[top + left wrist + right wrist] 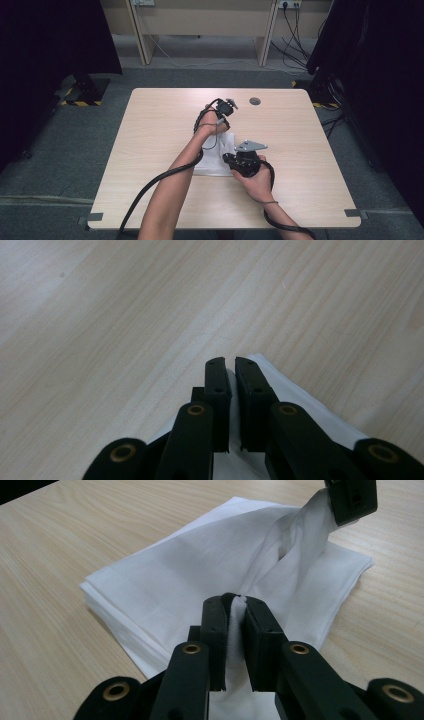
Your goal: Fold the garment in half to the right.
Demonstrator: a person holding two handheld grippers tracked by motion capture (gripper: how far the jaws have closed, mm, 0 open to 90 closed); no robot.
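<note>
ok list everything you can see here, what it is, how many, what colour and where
cloth: one, white, folded, mid-table, top layer pinched up at two corners
table: one, light wood, centre of the room
grommet: one, grey, far side of the table
tape: two grey pieces, near table corners
floor: grey carpet, around the table
cables: several, black and white, behind the table
left gripper: one, black, shut on cloth, far corner
right gripper: one, black, shut on cloth, near corner
forearms: two, entering from the bottom
</note>
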